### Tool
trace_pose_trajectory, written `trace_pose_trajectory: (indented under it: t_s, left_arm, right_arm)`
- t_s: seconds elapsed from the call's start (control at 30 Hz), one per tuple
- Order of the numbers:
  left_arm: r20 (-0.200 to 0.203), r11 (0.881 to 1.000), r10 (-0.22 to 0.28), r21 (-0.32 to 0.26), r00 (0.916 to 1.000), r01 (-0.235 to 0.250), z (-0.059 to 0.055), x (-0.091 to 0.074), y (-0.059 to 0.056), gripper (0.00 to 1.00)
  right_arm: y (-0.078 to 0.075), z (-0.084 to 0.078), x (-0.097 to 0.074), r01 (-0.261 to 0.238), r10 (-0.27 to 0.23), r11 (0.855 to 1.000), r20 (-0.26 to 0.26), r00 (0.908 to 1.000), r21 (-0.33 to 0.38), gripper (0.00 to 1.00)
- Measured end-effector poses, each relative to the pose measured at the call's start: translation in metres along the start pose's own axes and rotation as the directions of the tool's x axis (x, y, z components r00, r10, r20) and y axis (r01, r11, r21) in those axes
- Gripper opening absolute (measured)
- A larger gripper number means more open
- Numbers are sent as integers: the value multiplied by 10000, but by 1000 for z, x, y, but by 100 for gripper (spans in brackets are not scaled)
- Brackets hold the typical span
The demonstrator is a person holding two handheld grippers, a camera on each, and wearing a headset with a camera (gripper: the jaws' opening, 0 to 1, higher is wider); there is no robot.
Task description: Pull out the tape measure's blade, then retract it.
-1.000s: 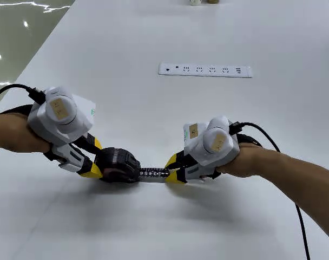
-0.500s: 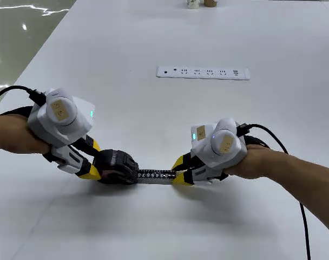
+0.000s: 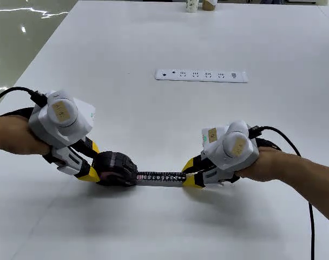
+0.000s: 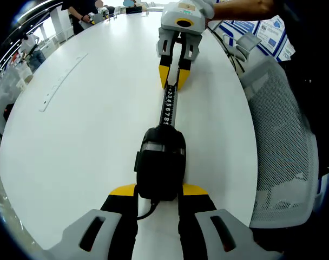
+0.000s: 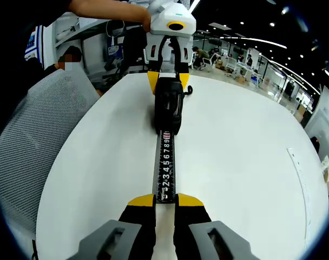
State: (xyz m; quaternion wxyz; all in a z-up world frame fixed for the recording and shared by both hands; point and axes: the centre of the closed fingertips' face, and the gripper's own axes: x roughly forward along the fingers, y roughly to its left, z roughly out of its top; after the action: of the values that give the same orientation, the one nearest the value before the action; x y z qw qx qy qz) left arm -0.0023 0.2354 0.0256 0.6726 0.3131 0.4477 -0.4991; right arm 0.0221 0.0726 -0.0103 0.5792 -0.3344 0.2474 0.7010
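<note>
The tape measure is pinched by the left tongs as an anchor; near it, the blade is pinched at its end by the right tongs for pulling.

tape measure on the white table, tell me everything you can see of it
The black, rubbery-looking tape measure case lies on the white table, clamped between the yellow-tipped jaws of the left gripper. Its dark blade, printed with white numerals, is drawn out a short way, straight and low over the table, its end pinched by the right gripper. A greyish panel shows on the case's top.
</note>
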Motion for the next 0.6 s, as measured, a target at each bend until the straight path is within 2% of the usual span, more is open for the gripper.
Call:
trace_pose_trajectory:
  t_s: [0.6]
  left_arm:
    - [-87, 10000, -21, -5, 10000, 21, 0, 0, 0, 22]
  right_arm:
    - [3, -26, -22, 151, -143, 9996, -345, 9993, 239, 8]
